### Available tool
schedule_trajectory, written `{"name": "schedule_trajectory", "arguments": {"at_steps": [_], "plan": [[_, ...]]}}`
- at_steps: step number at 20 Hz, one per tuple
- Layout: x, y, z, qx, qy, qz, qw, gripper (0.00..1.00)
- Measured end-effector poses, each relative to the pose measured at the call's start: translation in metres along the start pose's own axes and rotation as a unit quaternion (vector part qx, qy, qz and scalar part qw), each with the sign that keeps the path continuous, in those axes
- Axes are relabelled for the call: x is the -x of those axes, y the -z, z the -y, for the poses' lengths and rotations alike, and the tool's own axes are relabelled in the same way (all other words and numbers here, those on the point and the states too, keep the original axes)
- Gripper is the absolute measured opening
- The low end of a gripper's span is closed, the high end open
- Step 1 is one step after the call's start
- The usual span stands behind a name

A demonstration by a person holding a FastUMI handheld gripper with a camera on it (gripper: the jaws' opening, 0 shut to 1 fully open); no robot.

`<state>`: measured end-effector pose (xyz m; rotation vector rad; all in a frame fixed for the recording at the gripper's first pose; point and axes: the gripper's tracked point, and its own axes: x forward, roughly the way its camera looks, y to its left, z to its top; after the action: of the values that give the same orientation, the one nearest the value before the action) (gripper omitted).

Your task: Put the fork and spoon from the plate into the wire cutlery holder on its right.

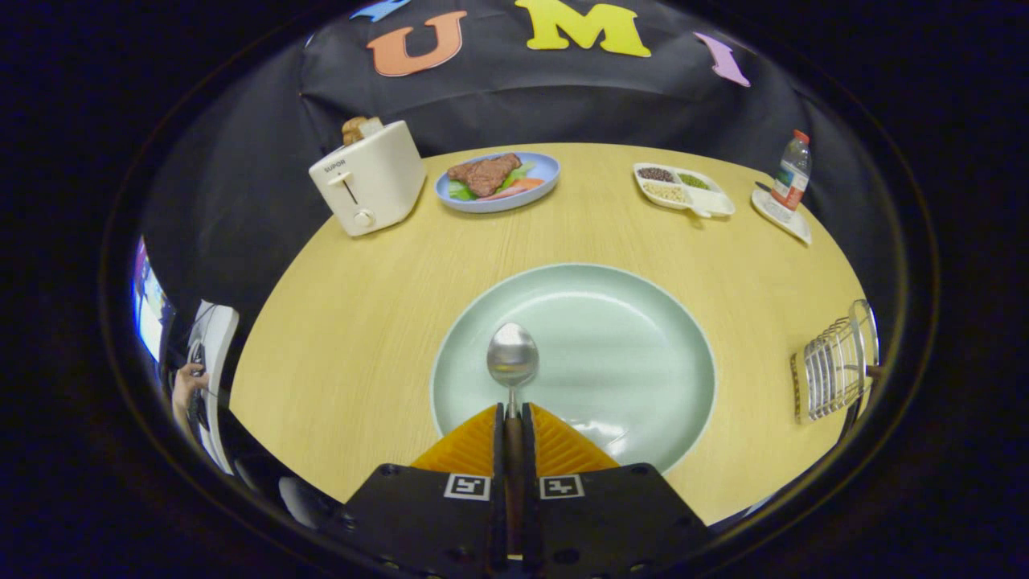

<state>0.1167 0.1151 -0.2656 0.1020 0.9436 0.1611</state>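
Observation:
A metal spoon (512, 358) with a dark wooden handle sticks out straight ahead of my gripper (512, 412), which is shut on its handle; both fingers press the handle between them. The spoon's bowl hangs over the pale green plate (627, 338) just beyond the fingertips. The wire cutlery holder (832, 370) stands to the right of the plate, near the table's right edge.
Across the round wooden table (354, 322) stand a white toaster (370, 181) with bread in it, a blue plate of meat and vegetables (498, 181), a white divided dish (683, 189) and a bottle (792, 170) on a small tray. A person's hand (186, 384) shows off the table's left side.

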Motion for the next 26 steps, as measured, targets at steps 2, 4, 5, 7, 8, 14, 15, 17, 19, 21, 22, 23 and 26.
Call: {"name": "schedule_trajectory", "arguments": {"at_steps": [2,4,5,7,8,14,15,17,19,21,22,23,26], "plan": [[0.011,-0.002,0.007,0.003,-0.002,0.003,1.000,0.02],[0.023,-0.005,0.018,0.001,-0.003,0.010,1.000,0.02],[0.030,-0.007,0.024,0.001,-0.004,0.015,1.000,0.02],[0.044,-0.013,0.039,0.002,-0.005,0.025,1.000,0.02],[0.052,-0.016,0.048,0.000,-0.006,0.032,0.999,0.02],[0.103,-0.024,0.113,-0.012,-0.002,0.053,0.999,0.02],[0.112,-0.027,0.127,-0.012,0.007,0.060,0.998,0.02],[0.126,-0.029,0.154,-0.010,0.025,0.071,0.997,0.02],[0.140,-0.032,0.180,-0.015,0.038,0.078,0.996,0.02],[0.150,-0.033,0.205,-0.028,0.050,0.083,0.995,0.02],[0.154,-0.032,0.216,-0.034,0.056,0.085,0.994,0.02],[0.157,-0.030,0.228,-0.040,0.062,0.085,0.994,0.02],[0.159,-0.024,0.255,-0.054,0.077,0.084,0.992,0.02]]}}
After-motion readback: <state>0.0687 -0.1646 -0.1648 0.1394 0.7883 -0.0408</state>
